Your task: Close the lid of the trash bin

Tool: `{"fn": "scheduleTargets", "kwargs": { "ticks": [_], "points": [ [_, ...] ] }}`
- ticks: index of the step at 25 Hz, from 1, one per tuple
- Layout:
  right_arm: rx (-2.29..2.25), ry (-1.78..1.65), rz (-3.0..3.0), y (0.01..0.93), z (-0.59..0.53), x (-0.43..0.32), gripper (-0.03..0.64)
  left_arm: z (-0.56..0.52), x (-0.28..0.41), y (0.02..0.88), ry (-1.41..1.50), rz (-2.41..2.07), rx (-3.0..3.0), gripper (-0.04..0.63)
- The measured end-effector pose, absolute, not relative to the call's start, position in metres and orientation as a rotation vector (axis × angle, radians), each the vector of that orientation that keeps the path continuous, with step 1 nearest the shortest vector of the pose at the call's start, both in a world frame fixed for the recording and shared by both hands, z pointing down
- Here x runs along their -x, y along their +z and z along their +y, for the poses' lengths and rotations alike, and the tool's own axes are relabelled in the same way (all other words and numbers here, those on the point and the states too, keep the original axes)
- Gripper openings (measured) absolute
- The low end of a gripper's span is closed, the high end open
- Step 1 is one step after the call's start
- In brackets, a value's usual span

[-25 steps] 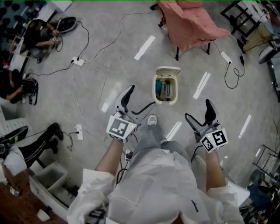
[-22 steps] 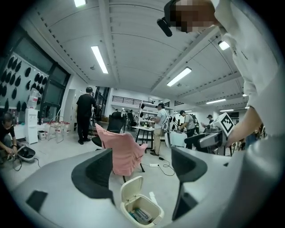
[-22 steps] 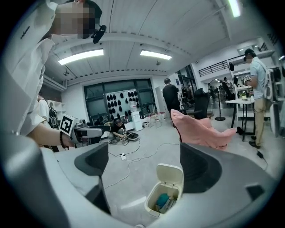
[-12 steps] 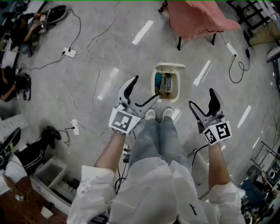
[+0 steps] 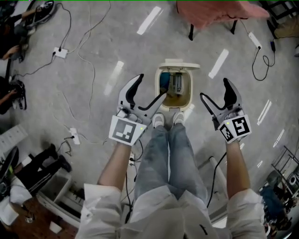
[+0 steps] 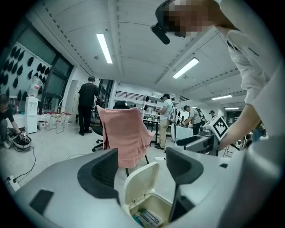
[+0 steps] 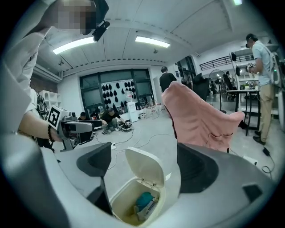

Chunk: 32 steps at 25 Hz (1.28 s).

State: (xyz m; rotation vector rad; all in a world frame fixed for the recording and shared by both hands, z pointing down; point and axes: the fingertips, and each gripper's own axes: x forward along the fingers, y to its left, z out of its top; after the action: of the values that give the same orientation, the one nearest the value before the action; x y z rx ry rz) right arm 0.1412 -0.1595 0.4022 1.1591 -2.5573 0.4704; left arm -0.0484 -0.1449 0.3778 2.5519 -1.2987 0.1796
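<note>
Standing on the grey floor (image 5: 107, 42), the trash bin (image 5: 191, 88) is seen just ahead of the person's 2 shoes (image 5: 159, 120), and its cream lid (image 5: 179, 66) is raised upright at the rim farthest from those shoes, so the bin is left open. Inside the bin a blue-green item (image 7: 143, 199) and a flat packet beside it can be made out. The left tongs (image 5: 148, 88) are held just to the left of the bin, with the nearer of the 2 jaws close to the bin's left wall; these jaws are closing, yet a wide gap is kept between them and nothing is gripped, the lid being seen only beyond the gap and untouched. The right tongs (image 5: 215, 91) are held just to the right of the bin, clear of its wall, with the jaws spread wide and nothing caught between them. Beyond the bin, on the side of the raised lid, a chair draped with a pink cloth (image 5: 219, 10) is placed. Well to the left of the bin, a white power strip (image 5: 59, 50) and loose cables are laid across the floor.
</note>
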Motion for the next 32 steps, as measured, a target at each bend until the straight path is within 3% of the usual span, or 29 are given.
{"fn": "scheduleTargets", "kwargs": {
  "ticks": [9,13,19,26,32],
  "points": [
    [-1.090,0.475,-2.560,0.498,-0.205,-0.142,0.472,-0.181,0.034,0.467,0.228,-1.337,-2.519,0.300],
    [-1.069,0.465,-2.574,0.517,-0.214,-0.133,0.468,-0.193,0.035,0.482,0.231,-1.375,-2.528,0.239],
    [-1.025,0.467,-2.583,0.539,-0.221,-0.121,0.468,-0.206,0.036,0.512,0.267,-1.370,-2.530,0.236],
    [-1.023,0.475,-2.583,0.556,-0.227,-0.114,0.443,-0.215,0.027,0.539,0.392,-1.350,-2.606,0.214],
    [-1.031,0.449,-2.579,0.566,-0.233,-0.108,0.397,-0.223,0.021,0.554,0.455,-1.358,-2.599,0.155]
  ]
}}
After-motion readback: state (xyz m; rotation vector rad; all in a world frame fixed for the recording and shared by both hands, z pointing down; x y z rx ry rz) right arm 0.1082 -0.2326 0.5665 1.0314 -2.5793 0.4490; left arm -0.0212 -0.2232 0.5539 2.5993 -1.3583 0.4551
